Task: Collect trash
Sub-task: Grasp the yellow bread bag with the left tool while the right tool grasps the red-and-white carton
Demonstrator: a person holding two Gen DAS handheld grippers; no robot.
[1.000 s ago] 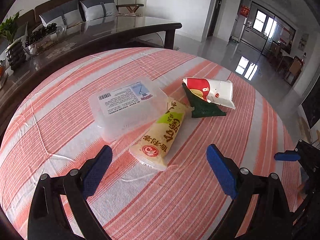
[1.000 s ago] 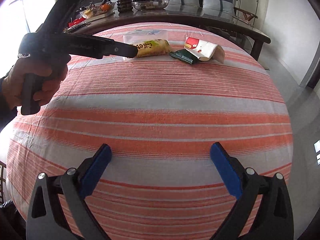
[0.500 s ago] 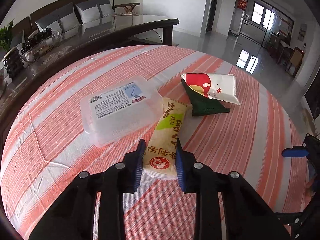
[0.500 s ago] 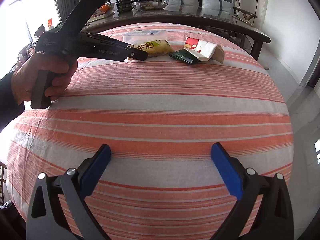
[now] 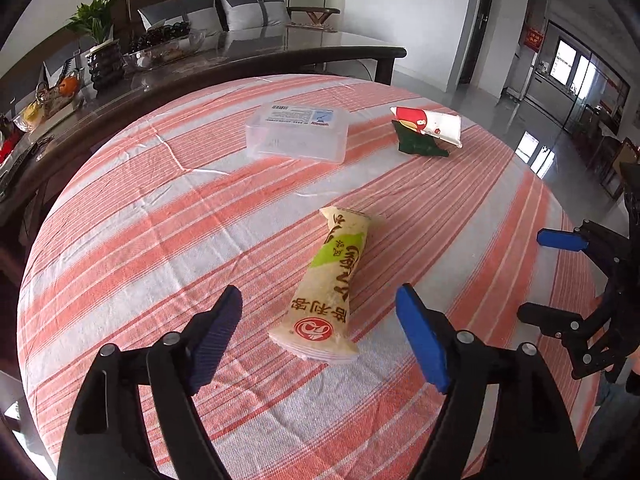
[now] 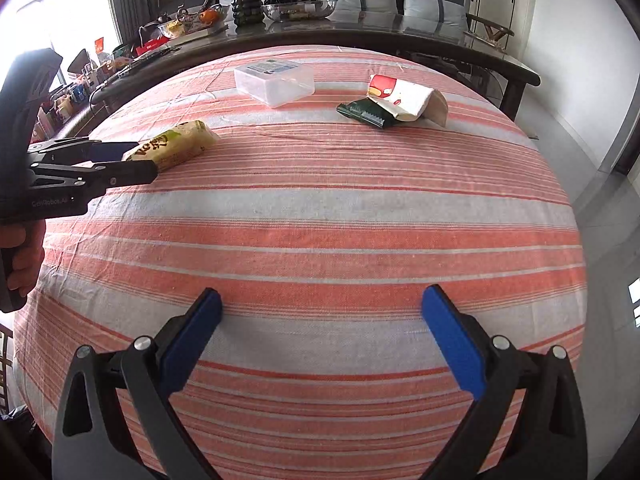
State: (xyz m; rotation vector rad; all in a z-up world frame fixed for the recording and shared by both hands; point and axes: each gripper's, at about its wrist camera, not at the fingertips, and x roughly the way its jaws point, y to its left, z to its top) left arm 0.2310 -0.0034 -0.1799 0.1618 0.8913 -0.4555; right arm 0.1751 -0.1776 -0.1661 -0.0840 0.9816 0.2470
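A yellow-green snack wrapper (image 5: 332,284) lies flat on the striped tablecloth, its near end between the blue pads of my left gripper (image 5: 318,300). The jaws are opening and neither pad touches the wrapper. In the right wrist view the same wrapper (image 6: 172,146) lies just past the left gripper (image 6: 138,158). Farther back sit a red-and-white carton (image 5: 430,124) on a dark green wrapper (image 5: 418,146), and a clear plastic box (image 5: 296,132). My right gripper (image 6: 322,296) hangs open and empty over the near part of the table.
The round table has an orange-and-white striped cloth (image 5: 160,240). Behind it stands a dark glossy table (image 5: 280,52) with a plant, fruit bowls and clutter. A hand (image 6: 20,256) holds the left gripper's handle. Tiled floor lies to the right.
My left gripper shut on the snack wrapper's near end, dragged it away from the clear box toward the near side, then spread its jaws. The right gripper stayed put.
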